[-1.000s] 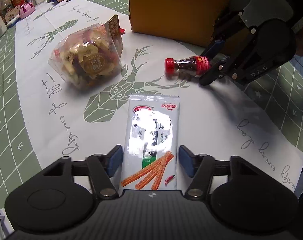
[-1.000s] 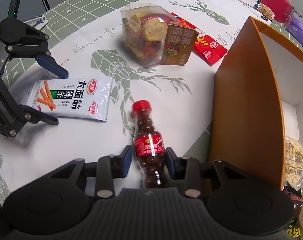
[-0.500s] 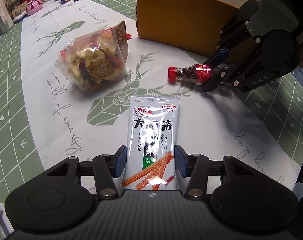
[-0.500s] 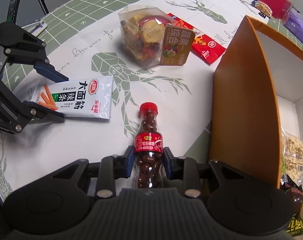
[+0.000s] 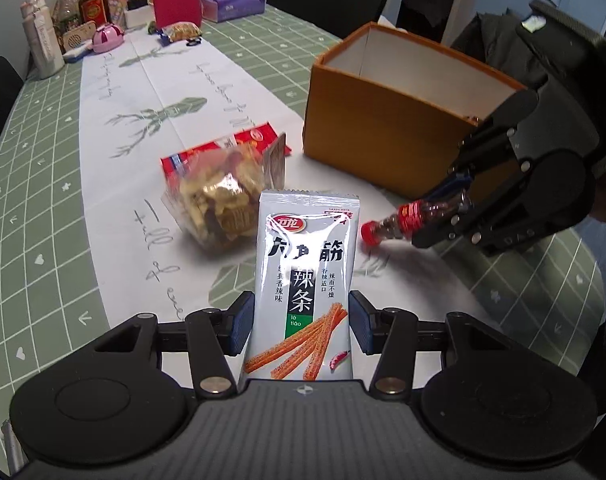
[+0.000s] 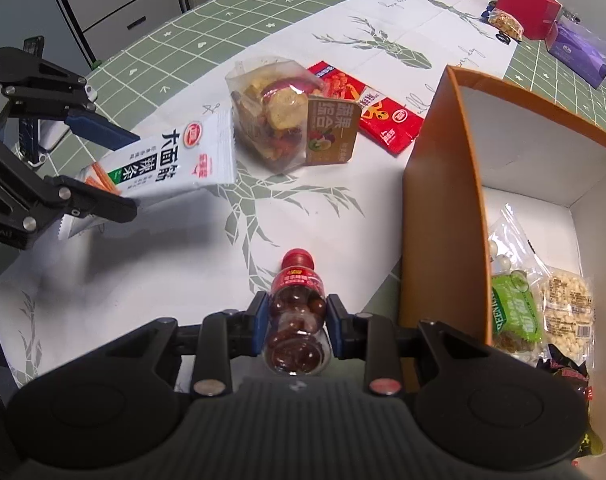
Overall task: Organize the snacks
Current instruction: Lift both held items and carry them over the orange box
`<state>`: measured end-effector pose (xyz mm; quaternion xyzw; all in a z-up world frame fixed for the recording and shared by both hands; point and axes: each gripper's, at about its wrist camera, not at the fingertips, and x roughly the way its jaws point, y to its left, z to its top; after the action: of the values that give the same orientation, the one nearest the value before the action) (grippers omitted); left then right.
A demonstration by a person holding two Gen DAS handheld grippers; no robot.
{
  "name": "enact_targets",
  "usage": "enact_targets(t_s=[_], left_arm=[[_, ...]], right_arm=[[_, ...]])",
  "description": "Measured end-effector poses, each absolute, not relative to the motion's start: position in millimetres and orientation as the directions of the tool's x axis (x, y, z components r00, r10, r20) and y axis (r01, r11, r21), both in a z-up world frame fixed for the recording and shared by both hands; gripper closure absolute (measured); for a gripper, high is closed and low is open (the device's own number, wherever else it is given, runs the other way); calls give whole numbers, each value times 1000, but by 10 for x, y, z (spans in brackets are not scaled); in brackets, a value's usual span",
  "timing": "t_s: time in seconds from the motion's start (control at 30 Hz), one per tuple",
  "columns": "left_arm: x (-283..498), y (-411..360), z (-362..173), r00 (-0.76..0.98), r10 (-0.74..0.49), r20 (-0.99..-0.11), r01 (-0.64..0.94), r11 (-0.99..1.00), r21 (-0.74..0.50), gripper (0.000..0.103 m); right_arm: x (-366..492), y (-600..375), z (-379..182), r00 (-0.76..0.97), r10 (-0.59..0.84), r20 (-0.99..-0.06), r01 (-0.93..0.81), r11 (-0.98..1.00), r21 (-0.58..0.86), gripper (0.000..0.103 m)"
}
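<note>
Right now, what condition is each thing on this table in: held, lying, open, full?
Left gripper: shut on the white spicy-strip packet, lifted.
Right gripper: shut on the small clear red-capped bottle of brown candies.
Orange cardboard box: open, snacks inside.
Clear bag of dried fruit: on table.
Flat red packet: lying flat.
</note>
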<state>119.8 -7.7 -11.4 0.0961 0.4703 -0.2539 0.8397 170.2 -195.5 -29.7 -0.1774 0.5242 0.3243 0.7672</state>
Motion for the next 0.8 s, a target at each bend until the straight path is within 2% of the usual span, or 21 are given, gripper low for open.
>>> enact_targets(t_s=[0.27,0.5,0.8], left_arm=[[1188,-200,129,487,-340,-805,526,850,-40,46],[1218,-453,303,507,-361,-783,550,834,-29,46],[1371,-980,498,515,-404,-756,586,810,-33,46]], right_arm=[[1705,-2087,50,283,368,-886,-663,742,97,74],[1706,-2373,532,378,429,-820,-620,775,119,74],[1704,-2880,820,476,431,-766,-529,837,142,74]])
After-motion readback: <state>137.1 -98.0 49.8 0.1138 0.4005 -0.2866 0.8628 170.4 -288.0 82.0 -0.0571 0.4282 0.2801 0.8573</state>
